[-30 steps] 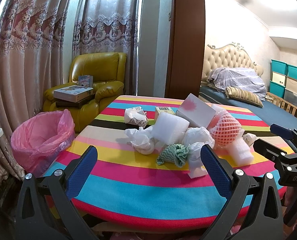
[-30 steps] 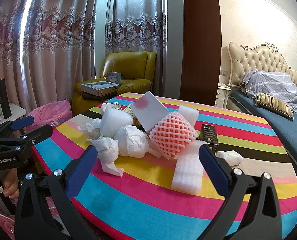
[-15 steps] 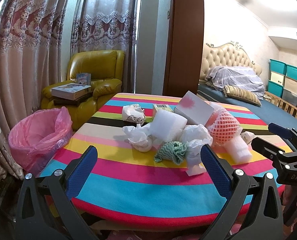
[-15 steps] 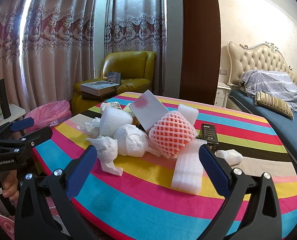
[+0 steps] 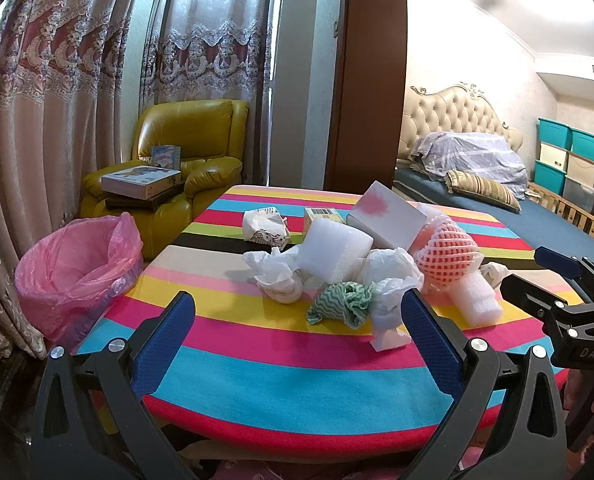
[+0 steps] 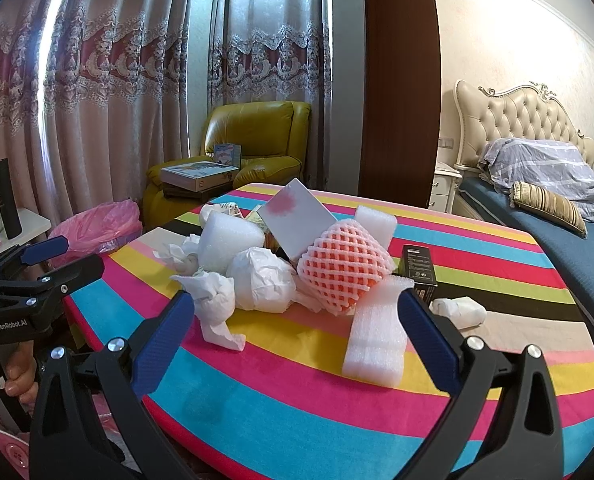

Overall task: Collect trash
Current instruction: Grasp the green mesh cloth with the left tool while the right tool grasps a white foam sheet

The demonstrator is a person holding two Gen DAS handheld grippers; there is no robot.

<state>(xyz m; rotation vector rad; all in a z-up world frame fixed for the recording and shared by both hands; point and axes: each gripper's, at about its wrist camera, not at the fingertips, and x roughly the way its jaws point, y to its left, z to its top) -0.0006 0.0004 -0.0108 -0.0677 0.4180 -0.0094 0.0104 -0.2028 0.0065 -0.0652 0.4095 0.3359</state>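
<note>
Both grippers were held short of the near edge of the striped table (image 5: 281, 384), jaws spread wide and empty, presumably to survey the heap before choosing a piece. Left gripper (image 5: 297, 344) faced the green cloth (image 5: 343, 304) and crumpled white paper (image 5: 391, 308); right gripper (image 6: 297, 340) framed the white foam slab (image 6: 377, 340) lying nearest it. Behind these, the trash sat bunched at mid-table: the orange foam net (image 6: 345, 272), a foam roll (image 5: 335, 254) and a grey box (image 5: 387, 216) leaning on the pile. Off the table's left side, on the floor, stood the pink-lined bin (image 5: 77, 272), mouth open, judged the intended destination. Nothing had yet been picked up.
</note>
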